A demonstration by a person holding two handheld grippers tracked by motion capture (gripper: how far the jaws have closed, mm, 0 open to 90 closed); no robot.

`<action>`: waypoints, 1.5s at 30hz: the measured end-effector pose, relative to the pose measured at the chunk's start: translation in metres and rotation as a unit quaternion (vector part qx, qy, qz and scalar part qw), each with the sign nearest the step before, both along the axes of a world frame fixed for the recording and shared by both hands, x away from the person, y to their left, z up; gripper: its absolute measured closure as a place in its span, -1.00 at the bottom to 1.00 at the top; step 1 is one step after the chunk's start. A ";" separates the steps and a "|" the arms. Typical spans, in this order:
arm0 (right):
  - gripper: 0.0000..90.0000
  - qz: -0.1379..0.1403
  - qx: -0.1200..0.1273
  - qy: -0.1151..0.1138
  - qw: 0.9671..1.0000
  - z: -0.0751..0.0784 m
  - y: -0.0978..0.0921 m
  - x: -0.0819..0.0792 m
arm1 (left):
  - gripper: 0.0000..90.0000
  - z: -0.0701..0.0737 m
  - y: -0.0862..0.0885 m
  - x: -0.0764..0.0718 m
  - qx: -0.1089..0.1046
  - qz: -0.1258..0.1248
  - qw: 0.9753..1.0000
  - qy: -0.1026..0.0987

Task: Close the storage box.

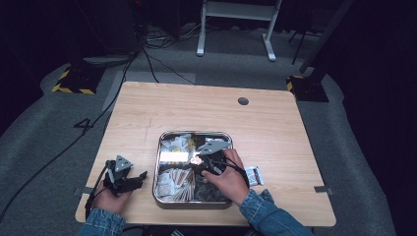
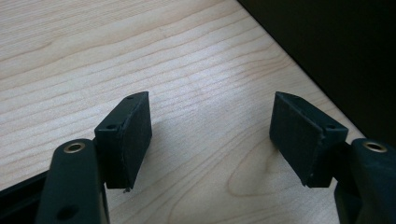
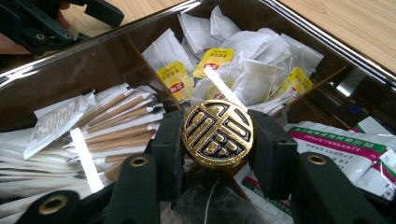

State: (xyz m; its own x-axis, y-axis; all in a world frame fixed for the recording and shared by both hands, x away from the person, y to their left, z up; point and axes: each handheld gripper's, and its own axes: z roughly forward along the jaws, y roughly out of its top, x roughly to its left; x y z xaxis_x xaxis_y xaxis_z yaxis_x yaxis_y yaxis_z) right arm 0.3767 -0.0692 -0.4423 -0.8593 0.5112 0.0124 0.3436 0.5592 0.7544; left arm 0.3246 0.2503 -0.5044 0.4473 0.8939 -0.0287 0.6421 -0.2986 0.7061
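A metal tray [image 1: 194,133] sits on the wooden table [image 1: 206,110], split into compartments with tea bags [image 3: 243,60], paper-wrapped sticks [image 3: 112,121] and sachets [image 3: 345,149]. My right gripper [image 1: 196,161] is over the tray's middle, shut on a round gold knob [image 3: 217,132] with a raised black-and-gold character, which looks like the handle of a clear lid. My left gripper [image 1: 134,178] rests near the table's front left, left of the tray. It stands open [image 2: 212,135] over bare wood with nothing between its pads.
A small white packet [image 1: 254,174] lies on the table just right of the tray. A round cable hole [image 1: 243,101] is near the far edge. The table edge [image 2: 299,60] runs close to the left gripper. Cables and stands are on the floor beyond.
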 end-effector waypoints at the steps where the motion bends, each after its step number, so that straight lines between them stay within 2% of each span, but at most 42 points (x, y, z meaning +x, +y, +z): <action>1: 0.30 0.000 -0.002 0.000 1.000 0.000 0.000 0.000 | -0.33 0.000 0.000 0.000 0.000 0.000 1.000 0.000; 9: 0.29 0.001 -0.001 0.002 1.000 0.003 -0.001 0.001 | -0.33 0.000 0.000 0.000 0.000 0.000 1.000 0.000; 13: 0.18 -0.001 0.026 0.004 1.000 0.013 -0.004 0.000 | -0.33 0.000 0.000 -0.001 0.002 -0.001 1.000 -0.001; 16: 0.15 0.001 0.027 -0.002 1.000 0.019 -0.006 0.000 | -0.34 0.000 0.001 -0.002 0.000 -0.003 1.000 0.000; 20: 0.03 0.004 0.044 -0.014 0.999 0.033 -0.018 0.000 | -0.35 0.000 0.003 -0.005 0.000 -0.004 1.000 -0.001; 22: 0.02 0.002 0.047 -0.015 0.999 0.035 -0.021 0.000 | -0.35 0.000 0.003 -0.005 0.000 -0.004 1.000 -0.001; 24: 0.00 -0.003 0.057 -0.015 0.998 0.041 -0.035 0.000 | -0.35 0.000 0.003 -0.005 0.001 -0.004 1.000 -0.001; 25: 0.00 -0.003 0.057 -0.015 0.998 0.041 -0.035 0.000 | -0.35 0.000 0.003 -0.005 0.000 -0.004 1.000 -0.001; 26: -0.02 -0.008 0.062 -0.015 0.998 0.044 -0.046 0.001 | -0.35 0.000 0.003 -0.005 0.000 -0.004 1.000 -0.001; 27: -0.02 -0.008 0.062 -0.015 0.998 0.044 -0.046 0.001 | -0.35 0.000 0.003 -0.005 0.000 -0.004 1.000 -0.001; 28: -0.03 -0.015 0.069 -0.014 0.997 0.049 -0.060 0.001 | -0.35 0.000 0.003 -0.005 0.000 -0.004 1.000 -0.001; 29: -0.03 -0.015 0.069 -0.014 0.997 0.049 -0.060 0.001 | -0.35 0.000 0.003 -0.005 0.000 -0.004 1.000 -0.001; 30: -0.03 -0.024 0.074 -0.016 0.997 0.052 -0.074 0.001 | -0.35 0.000 0.003 -0.005 0.000 -0.004 1.000 -0.001; 31: -0.03 -0.024 0.074 -0.016 0.997 0.052 -0.074 0.001 | -0.35 0.000 0.003 -0.005 0.000 -0.004 1.000 -0.001; 32: -0.03 -0.033 0.078 -0.018 0.996 0.055 -0.087 0.000 | -0.35 0.000 0.003 -0.005 0.000 -0.004 1.000 -0.001; 33: -0.03 -0.033 0.078 -0.018 0.996 0.055 -0.087 0.000 | -0.35 0.000 0.003 -0.005 0.000 -0.004 1.000 -0.001; 35: -0.03 -0.042 0.083 -0.019 0.995 0.058 -0.101 0.000 | -0.35 0.000 0.003 -0.005 0.000 -0.004 1.000 -0.001; 37: -0.05 -0.053 0.085 -0.024 0.995 0.060 -0.115 -0.001 | -0.35 0.000 0.003 -0.005 0.001 -0.004 1.000 -0.001; 38: -0.06 -0.065 0.084 -0.028 0.994 0.061 -0.128 -0.002 | -0.35 0.000 0.003 -0.005 0.000 -0.004 1.000 -0.001; 39: -0.06 -0.065 0.084 -0.028 0.994 0.061 -0.128 -0.002 | -0.35 0.000 0.003 -0.005 0.000 -0.004 1.000 -0.001; 42: -0.07 -0.079 0.077 -0.031 0.993 0.062 -0.150 -0.001 | -0.36 0.000 0.003 -0.005 0.000 -0.004 1.000 -0.001; 45: -0.08 -0.083 0.072 -0.031 0.993 0.060 -0.161 -0.001 | -0.36 0.000 0.003 -0.005 0.000 -0.003 1.000 0.000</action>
State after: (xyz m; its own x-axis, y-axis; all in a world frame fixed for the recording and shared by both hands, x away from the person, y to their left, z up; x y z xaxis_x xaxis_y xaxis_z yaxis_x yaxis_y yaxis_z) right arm 0.3759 -0.2300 -0.3820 -0.7648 0.6427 0.0452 0.3719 0.3831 0.8455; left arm 0.3201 0.2533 -0.5047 0.4527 0.8912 -0.0287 0.6401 -0.3024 0.7063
